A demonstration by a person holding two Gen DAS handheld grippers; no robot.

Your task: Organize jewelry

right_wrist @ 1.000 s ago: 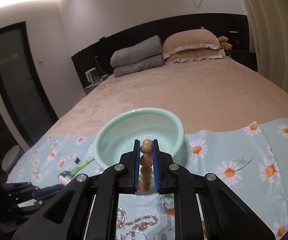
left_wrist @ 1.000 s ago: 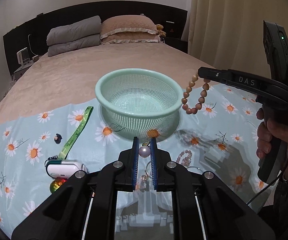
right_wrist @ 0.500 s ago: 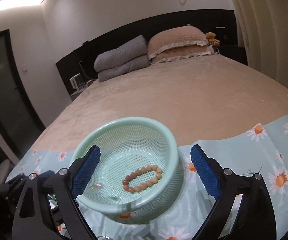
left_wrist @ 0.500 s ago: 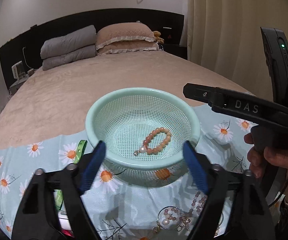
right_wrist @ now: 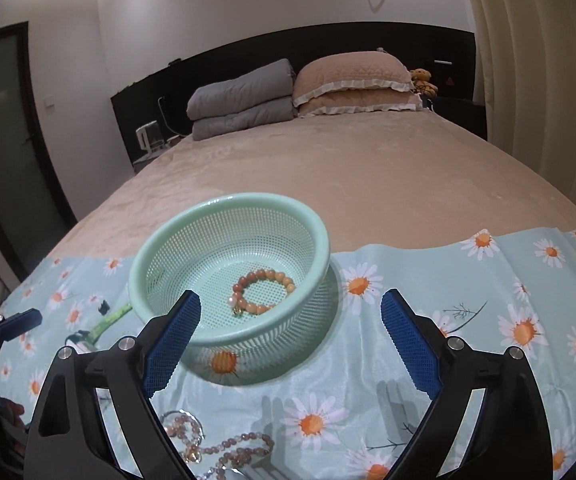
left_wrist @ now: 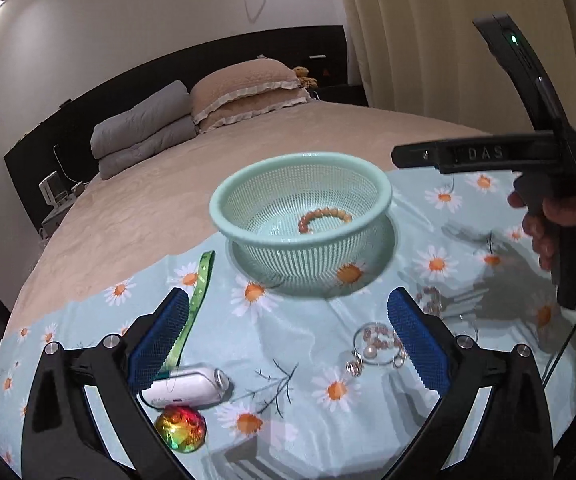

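A mint-green mesh basket (left_wrist: 384,194) (right_wrist: 324,236) stands on a daisy-print cloth (left_wrist: 288,344) on the bed. Inside it lies an orange bead bracelet (left_wrist: 324,216) (right_wrist: 261,290) with a pearl charm (right_wrist: 231,301). My left gripper (left_wrist: 288,340) is open and empty, held back above the cloth in front of the basket. My right gripper (right_wrist: 290,336) is open and empty, just in front of the basket; its body shows in the left wrist view (left_wrist: 488,156). Loose pinkish bead strings, a pearl and rings lie on the cloth (left_wrist: 380,344) (right_wrist: 223,446).
A white case (left_wrist: 185,388), a shiny multicoloured ball (left_wrist: 181,428) and a green strap (left_wrist: 195,304) lie at the cloth's left. Beyond the cloth is the beige bedspread (right_wrist: 328,176) with a folded grey quilt (right_wrist: 243,100) and pillows (right_wrist: 356,88). Curtains hang at the right.
Both grippers opened and pulled back from the basket. The orange bracelet and the pearl piece they held now lie in the basket.
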